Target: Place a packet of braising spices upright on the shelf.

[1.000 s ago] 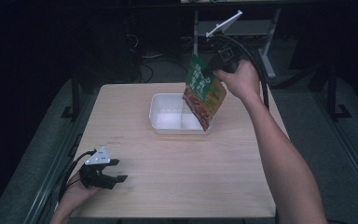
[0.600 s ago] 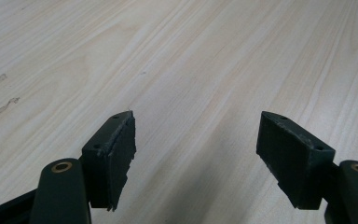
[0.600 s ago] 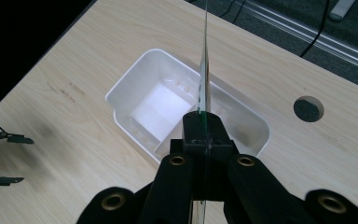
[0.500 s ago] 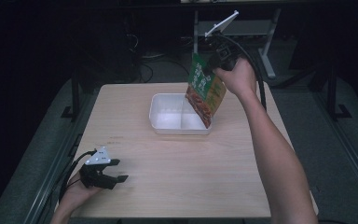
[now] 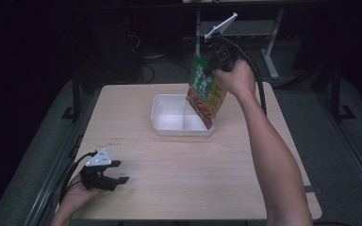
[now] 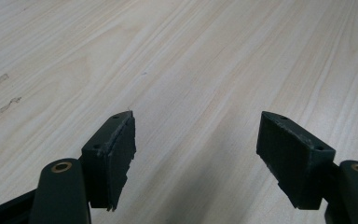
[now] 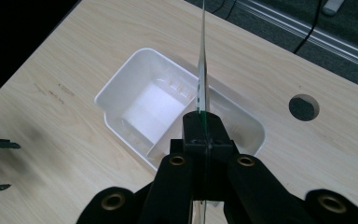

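Nearest to me, my left gripper (image 5: 104, 173) lies low at the near left corner of the pale wooden table (image 5: 179, 188), my hand cupped under it and the forearm barely over the edge. Its jaws stand apart with only bare tabletop between them, so it holds nothing and steadies nothing. That is my first worry: if the tray gets nudged, I have nothing close enough to stop it from sliding.

Farther off, at the middle of the table, sits the white plastic two-compartment tray (image 5: 169, 128), which looks empty. Above its right end hangs the green and orange foil snack packet (image 5: 206, 92), tilted, its lower corner dipping toward the right compartment and seemingly just over the rim. My right gripper (image 7: 203, 128) is clamped tight on the packet's thin upper edge, which runs edge-on between the jaws in the right gripper view.

The grip is on a slim, slippery seam, so I judge the packet could swing or slide out if I move sharply. If I lower it while it is tilted, it may catch the tray's far wall or divider and tip out onto the table.

My right arm is stretched long across the right side of the table, wrist raised, gripper pointing down.
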Demonstrator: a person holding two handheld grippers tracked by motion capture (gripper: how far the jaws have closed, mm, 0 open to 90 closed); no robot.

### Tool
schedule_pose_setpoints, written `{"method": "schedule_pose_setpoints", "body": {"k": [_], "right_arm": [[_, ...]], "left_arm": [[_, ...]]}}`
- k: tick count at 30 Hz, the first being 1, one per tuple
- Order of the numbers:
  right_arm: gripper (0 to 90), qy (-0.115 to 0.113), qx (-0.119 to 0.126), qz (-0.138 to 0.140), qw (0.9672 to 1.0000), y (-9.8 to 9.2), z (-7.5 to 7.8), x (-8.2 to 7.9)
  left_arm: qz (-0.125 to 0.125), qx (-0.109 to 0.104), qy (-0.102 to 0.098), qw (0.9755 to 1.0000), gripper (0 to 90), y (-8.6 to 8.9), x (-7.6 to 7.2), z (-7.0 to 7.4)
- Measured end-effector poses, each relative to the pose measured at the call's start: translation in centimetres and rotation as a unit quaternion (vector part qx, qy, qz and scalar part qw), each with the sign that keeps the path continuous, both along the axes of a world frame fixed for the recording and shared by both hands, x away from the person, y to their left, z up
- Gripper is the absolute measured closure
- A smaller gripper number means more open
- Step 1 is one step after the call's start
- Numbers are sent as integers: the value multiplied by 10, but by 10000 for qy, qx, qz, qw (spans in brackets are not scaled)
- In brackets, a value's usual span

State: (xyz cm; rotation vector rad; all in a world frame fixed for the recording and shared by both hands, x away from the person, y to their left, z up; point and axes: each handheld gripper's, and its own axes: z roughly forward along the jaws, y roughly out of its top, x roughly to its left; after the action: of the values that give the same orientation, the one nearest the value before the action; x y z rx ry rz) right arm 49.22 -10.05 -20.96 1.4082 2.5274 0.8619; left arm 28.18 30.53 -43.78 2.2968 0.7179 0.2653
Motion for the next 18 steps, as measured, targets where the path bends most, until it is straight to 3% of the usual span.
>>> {"method": "schedule_pose_setpoints", "body": {"k": [18], "right_arm": [[900, 166, -238, -1, 9996, 13, -19, 10]], "left_arm": [[0, -17, 7, 10000, 273, 1, 0, 0]]}}
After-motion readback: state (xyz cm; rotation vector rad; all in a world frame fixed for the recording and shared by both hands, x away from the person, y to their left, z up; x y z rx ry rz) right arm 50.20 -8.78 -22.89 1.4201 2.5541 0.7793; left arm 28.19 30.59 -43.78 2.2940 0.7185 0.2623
